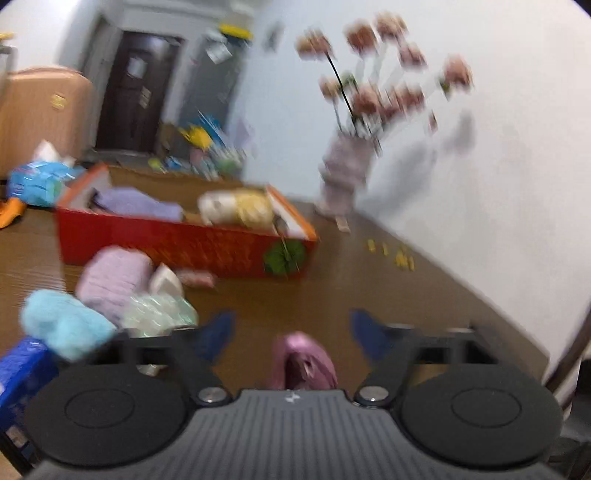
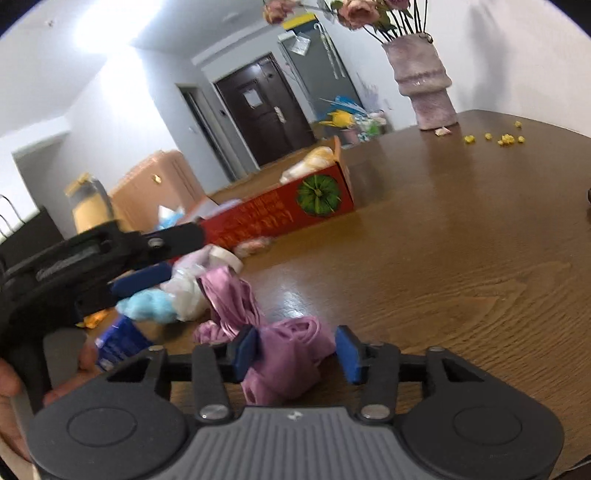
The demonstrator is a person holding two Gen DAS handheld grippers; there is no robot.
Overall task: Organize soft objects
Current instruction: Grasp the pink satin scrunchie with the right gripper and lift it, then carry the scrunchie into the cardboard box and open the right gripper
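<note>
Right tool (image 2: 295,350) part open around purple cloth (image 2: 291,354), left pad touching

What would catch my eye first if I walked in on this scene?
Probably the long red box lying on the brown table, with soft bundles showing inside it. Next, the shiny purple cloth bunched between the blue fingers of the right gripper. At the table's far end a tall vase holds pink flowers.

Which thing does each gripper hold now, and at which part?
The right gripper has the purple cloth bunched between its pads; whether they pinch it cannot be told. The left gripper stands open and holds nothing; the cloth only lies between its fingers.
</note>
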